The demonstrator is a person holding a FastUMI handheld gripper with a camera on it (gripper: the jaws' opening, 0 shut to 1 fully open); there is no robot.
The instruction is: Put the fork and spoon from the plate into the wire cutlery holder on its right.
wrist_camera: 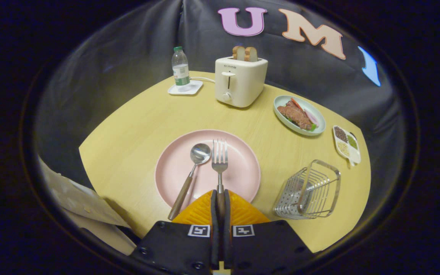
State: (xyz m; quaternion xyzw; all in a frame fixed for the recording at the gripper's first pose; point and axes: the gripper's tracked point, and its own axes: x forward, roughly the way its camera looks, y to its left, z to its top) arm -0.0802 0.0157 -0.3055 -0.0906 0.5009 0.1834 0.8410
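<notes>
Gripper (220, 198) fingers closed tight on the fork (220, 162) handle, both sides pressing it, at the near rim of the pink plate (174, 168). Fork lies w/ tines pointing away toward the toaster (240, 82); metal head, handle end hidden btwn the fingers. Spoon (189, 173) just left of the fork on the same plate, bowl up by plate centre, brown handle slanting out over the near-left rim onto the table (128, 130). Wire cutlery holder (309, 191) sits right of the plate near the table's right edge, apart from the plate w/ bare tabletop btwn; looks tilted, prob. fisheye. Far side: food plate (299, 114), divided snack dish (346, 145) by the right edge, water bottle (180, 68) on a coaster (185, 88) at the far-left edge. Wide bare wood left of the plate.
</notes>
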